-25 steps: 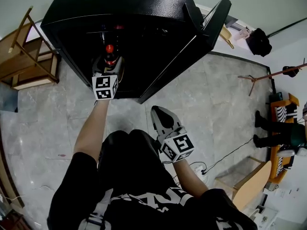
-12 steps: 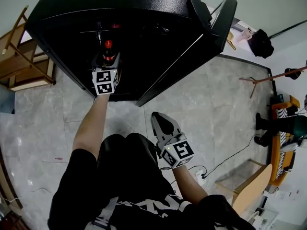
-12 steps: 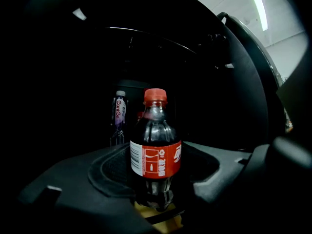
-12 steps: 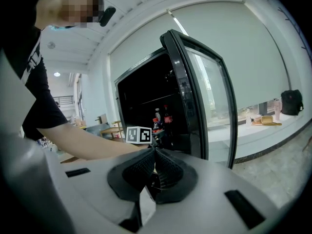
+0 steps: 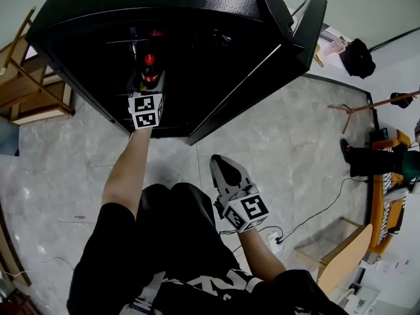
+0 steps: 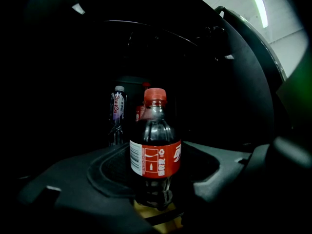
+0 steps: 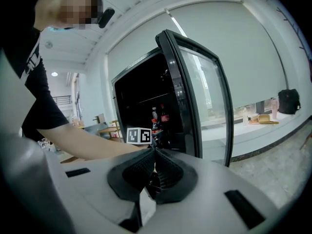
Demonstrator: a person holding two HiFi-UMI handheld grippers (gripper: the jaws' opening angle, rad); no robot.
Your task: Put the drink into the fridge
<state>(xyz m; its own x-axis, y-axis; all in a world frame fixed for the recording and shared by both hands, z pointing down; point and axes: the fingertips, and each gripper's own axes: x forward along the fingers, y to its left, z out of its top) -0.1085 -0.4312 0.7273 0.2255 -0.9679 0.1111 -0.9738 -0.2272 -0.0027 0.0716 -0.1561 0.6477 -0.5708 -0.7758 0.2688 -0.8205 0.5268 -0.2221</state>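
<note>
clamping cola bottle point(image 6: 155, 147), left gripper point(image 6: 158, 168)

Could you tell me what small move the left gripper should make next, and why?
Probably lower the cola bottle until it stands on its own: the left gripper grips it inside the open fridge, in front of a purple-labelled bottle standing further in.

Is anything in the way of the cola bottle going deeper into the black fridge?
Yes. Behind the dark red-capped plastic cola bottle in the left tongs stand two more: a clear bottle with a purple label to its left, and a red-capped bottle almost straight behind, mostly hidden.
</note>
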